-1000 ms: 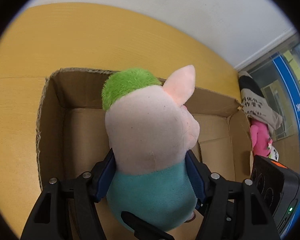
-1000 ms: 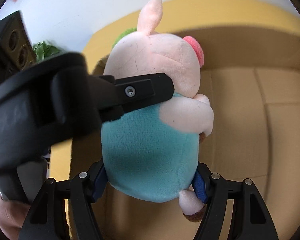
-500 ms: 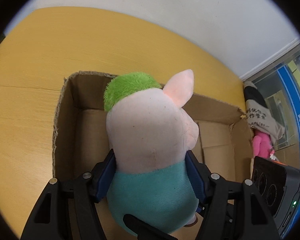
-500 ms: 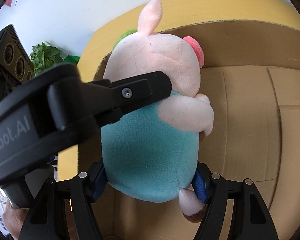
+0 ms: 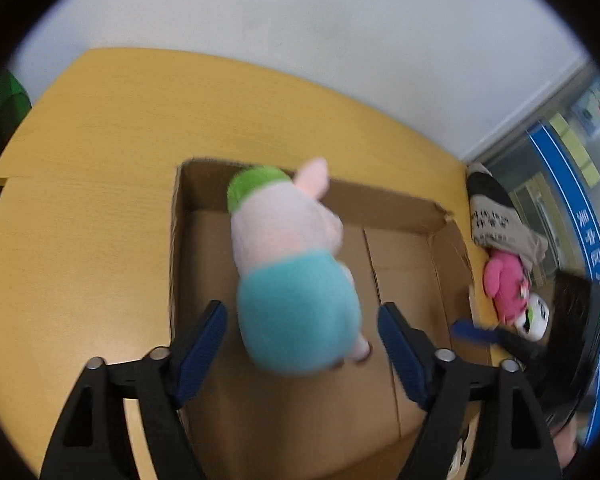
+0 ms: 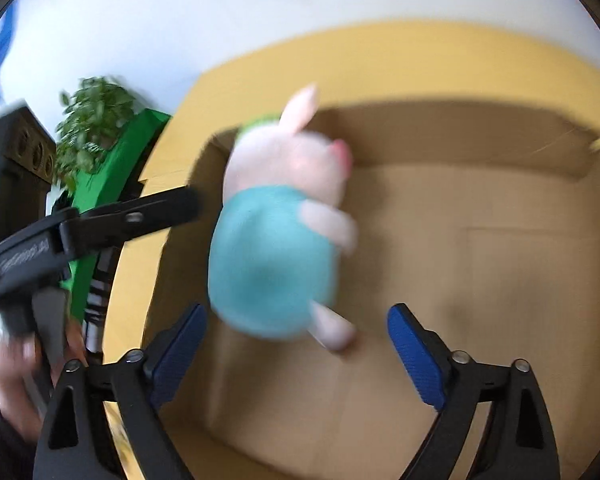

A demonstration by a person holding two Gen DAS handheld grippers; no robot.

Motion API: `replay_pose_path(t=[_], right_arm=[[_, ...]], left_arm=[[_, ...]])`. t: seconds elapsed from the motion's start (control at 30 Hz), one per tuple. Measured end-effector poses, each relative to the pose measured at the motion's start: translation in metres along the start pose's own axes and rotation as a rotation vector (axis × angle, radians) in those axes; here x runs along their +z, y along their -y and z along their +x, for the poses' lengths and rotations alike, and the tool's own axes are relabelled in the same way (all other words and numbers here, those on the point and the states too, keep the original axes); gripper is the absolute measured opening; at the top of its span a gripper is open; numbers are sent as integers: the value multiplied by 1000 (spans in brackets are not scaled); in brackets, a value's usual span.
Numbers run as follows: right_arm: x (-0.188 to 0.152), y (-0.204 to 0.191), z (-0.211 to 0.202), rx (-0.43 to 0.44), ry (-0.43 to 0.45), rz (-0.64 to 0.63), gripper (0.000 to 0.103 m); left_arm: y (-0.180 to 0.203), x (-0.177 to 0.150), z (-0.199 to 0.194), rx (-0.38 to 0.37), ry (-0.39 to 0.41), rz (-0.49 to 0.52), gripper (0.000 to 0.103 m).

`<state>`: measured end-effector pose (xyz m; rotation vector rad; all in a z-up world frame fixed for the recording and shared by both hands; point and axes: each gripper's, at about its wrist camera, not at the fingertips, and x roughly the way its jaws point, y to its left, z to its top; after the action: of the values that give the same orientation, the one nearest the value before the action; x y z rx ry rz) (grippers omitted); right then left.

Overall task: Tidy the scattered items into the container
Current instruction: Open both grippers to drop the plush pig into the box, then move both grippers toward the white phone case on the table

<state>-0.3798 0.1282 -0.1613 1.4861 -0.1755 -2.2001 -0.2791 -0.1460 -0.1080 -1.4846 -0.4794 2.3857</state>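
Note:
A plush pig (image 5: pixel 292 276) with a pink head, green tuft and teal body is inside the open cardboard box (image 5: pixel 380 208), blurred by motion. It shows in the right wrist view too, as the plush pig (image 6: pixel 276 236) in the box (image 6: pixel 460 152). My left gripper (image 5: pixel 300 340) is above the box, its jaws opening, and its blue pads stand clear of the toy on both sides. My right gripper (image 6: pixel 296 344) is likewise opening, with its pads apart from the pig. The left gripper's finger (image 6: pixel 148 216) reaches in from the left in the right wrist view.
The box sits on a yellow wooden table (image 5: pixel 100 128). Right of the box lie a pink plush (image 5: pixel 504 284), a white round toy (image 5: pixel 534 316) and a printed cloth bag (image 5: pixel 496 216). A green plant (image 6: pixel 96 120) stands beyond the table's left edge.
Both grippers have let go of the pig and opened wide. Both have pulled up and back, so the pig and box look smaller and farther.

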Motion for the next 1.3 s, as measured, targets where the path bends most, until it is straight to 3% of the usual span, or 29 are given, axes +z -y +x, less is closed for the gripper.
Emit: replay_pose_path(t=[0.1, 0.2, 0.23, 0.3, 0.43, 0.47, 0.57, 0.67, 0.8, 0.97, 1.07, 1.13, 1.17, 1.2, 1.23, 1.27, 1.3], right_arm=[[-10, -18, -75, -75, 41, -71, 103], [-49, 57, -106, -206, -45, -109, 103], [-53, 76, -100, -229, -92, -109, 102], [-73, 87, -88, -271, -164, -124, 98], [-115, 89, -87, -304, -251, -44, 91], [-127, 90, -96, -313, -215, -52, 90], [-138, 84, -100, -331, -250, -2, 90], [-152, 84, -111, -328, -228, 12, 90], [-142, 70, -136, -338, -215, 4, 90], [-118, 9, -235, -357, 32, -96, 103], [-131, -22, -281, -323, 73, -129, 103], [-148, -37, -279, -295, 94, -111, 102], [-154, -40, -285, -259, 106, -89, 92], [-163, -42, -291, -207, 115, -75, 77], [-175, -45, -280, -160, 116, -61, 38], [-187, -43, -286, -137, 105, -43, 26], [-196, -44, -288, -137, 93, -40, 27]], left_arm=[[12, -44, 4, -9, -69, 25, 80], [12, -84, 29, -6, -160, 10, 78], [8, -94, 36, -8, -191, -5, 78], [15, -109, 34, 55, -159, 52, 78], [9, -121, 28, 34, -166, -14, 78], [9, -124, 27, 43, -174, -10, 78], [13, -140, 25, 41, -217, 13, 74], [17, -155, 19, 14, -230, 13, 71], [24, -175, 1, 48, -256, 31, 71], [64, -174, -78, 63, -51, 68, 71], [97, -177, -135, 96, 78, 97, 84], [119, -185, -163, 133, 148, 120, 84], [135, -193, -181, 152, 196, 130, 81], [144, -199, -193, 174, 222, 127, 64], [149, -206, -205, 193, 237, 117, 44], [158, -214, -214, 209, 232, 91, 0], [160, -219, -222, 214, 228, 69, 4]])
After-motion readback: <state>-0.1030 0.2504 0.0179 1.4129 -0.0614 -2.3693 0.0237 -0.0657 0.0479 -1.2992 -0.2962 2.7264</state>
